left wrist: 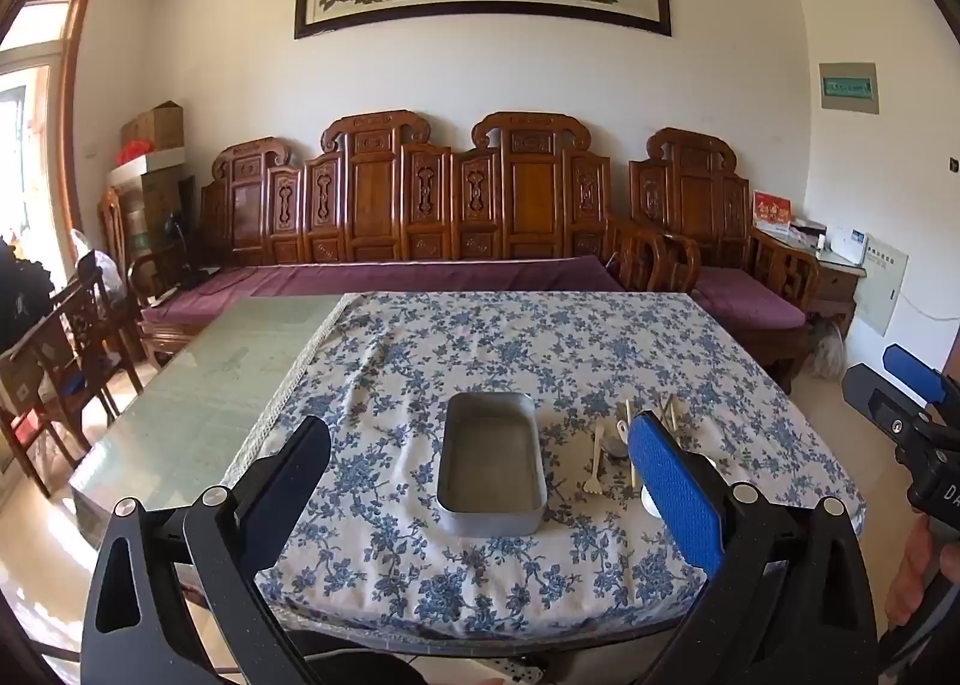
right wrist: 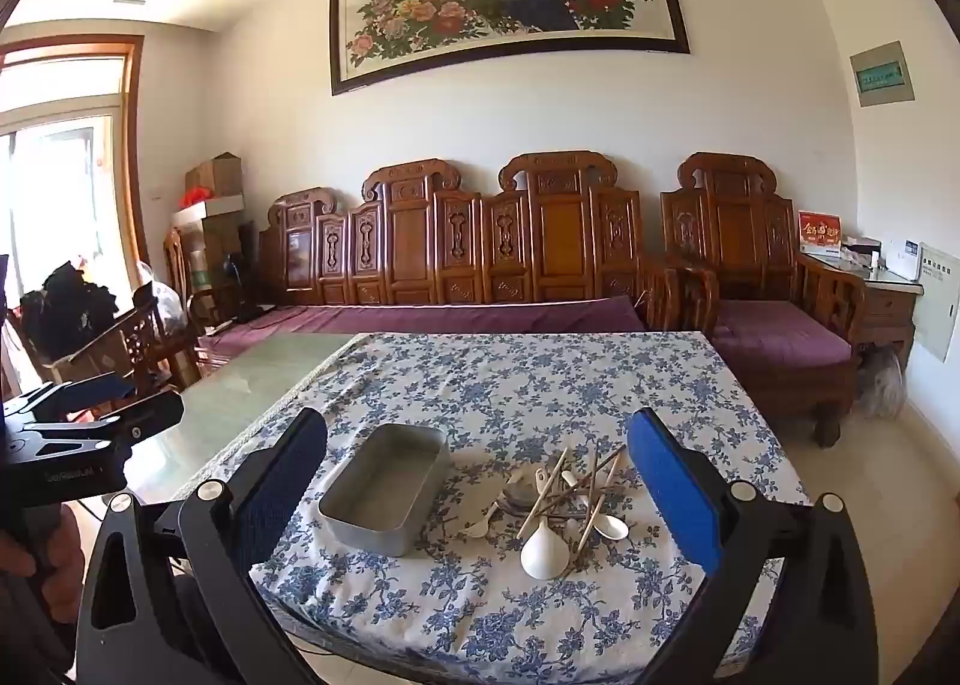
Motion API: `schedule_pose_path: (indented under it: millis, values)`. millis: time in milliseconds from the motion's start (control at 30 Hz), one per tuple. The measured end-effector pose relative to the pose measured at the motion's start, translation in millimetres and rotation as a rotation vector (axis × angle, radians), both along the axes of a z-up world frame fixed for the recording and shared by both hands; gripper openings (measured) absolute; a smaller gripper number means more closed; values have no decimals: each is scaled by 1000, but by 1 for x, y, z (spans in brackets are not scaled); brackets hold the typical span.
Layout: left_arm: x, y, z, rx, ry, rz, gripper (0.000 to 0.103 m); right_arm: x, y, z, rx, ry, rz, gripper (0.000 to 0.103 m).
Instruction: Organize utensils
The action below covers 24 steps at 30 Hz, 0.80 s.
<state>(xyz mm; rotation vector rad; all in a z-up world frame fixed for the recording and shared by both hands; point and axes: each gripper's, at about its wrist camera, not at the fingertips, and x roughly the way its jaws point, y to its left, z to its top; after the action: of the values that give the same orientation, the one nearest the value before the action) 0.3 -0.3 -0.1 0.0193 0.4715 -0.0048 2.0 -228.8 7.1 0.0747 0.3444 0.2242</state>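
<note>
One metal tin [right wrist: 384, 487] sits on the blue-flowered cloth [right wrist: 540, 379], open side up, with nothing in it. Just right of it lies one heap of utensils [right wrist: 564, 499], touching and crossing each other. In the heap, from the right wrist view, I count about four pale chopsticks [right wrist: 543, 496], three white spoons, the largest [right wrist: 543, 556] nearest the table edge, one small pale fork [right wrist: 480, 526] on the tin side, and at least one metal spoon [right wrist: 519, 496] underneath; the tangle hides the rest, so the count is not sure. The tin and the heap are near but apart.

Two grippers are up, one in each hand. The left gripper [left wrist: 480, 481] hovers over the near table edge, tilted down toward the tin [left wrist: 491, 463], which shows between its fingers; its jaws stand wide apart and hold nothing. The right gripper [right wrist: 477, 493] hovers the same way, tilted slightly down, jaws wide apart and empty, with tin and heap both framed between its fingers. Neither touches anything. Part of a hand [left wrist: 915, 571] grips the right handle at the edge of the left view, and another hand [right wrist: 42, 559] holds the left handle
</note>
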Motion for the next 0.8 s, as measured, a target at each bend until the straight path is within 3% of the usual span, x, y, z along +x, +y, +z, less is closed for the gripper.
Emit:
schedule_pose_path:
  millis: [800]
  values:
    - [-2, -5, 15, 2, -17, -6, 96, -1, -1, 0, 0, -7, -1, 100]
